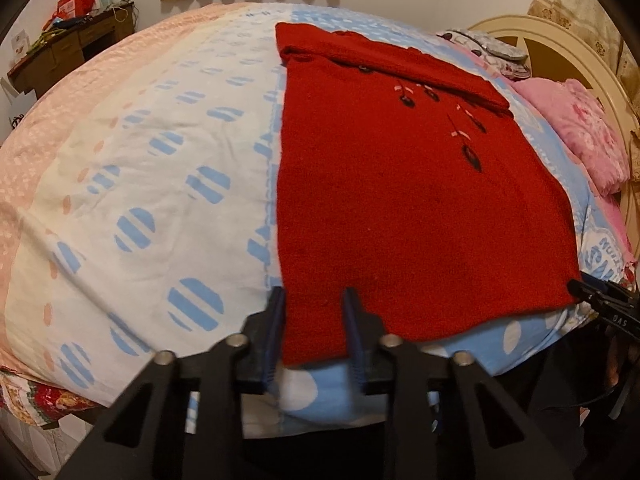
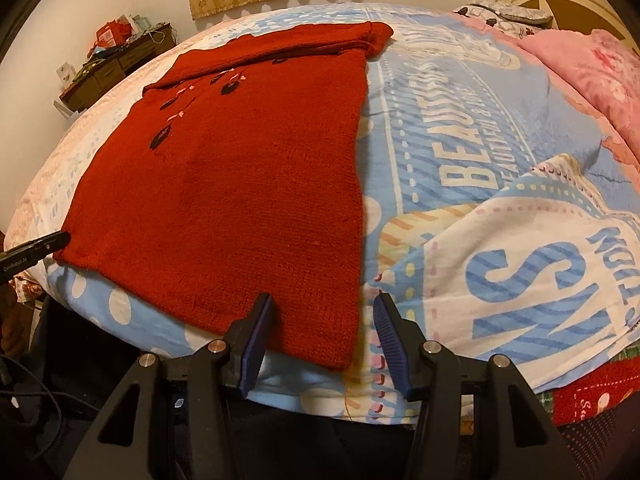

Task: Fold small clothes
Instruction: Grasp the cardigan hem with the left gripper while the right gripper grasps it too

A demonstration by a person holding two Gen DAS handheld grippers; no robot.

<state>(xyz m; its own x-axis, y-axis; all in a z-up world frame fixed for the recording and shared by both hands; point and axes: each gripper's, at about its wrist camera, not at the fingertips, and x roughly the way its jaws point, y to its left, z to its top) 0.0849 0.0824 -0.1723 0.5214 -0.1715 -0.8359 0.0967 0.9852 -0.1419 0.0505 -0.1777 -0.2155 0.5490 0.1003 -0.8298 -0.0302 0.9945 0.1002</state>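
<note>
The red sweater point(image 1: 400, 200) lies flat on the bed cover point(image 1: 152, 184), its sleeves folded in, ready for a fold. The left tongs point(image 1: 314, 300) and right tongs point(image 2: 322, 308) are both open, each around a near bottom corner, holding nothing. Past them are a pink pillow point(image 1: 588, 132) and a wooden desk point(image 1: 68, 52)

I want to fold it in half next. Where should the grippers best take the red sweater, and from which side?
Probably the two near hem corners of the red sweater, approached from the bed's near edge: left gripper and right gripper already straddle them, open, and it lies flat.
</note>
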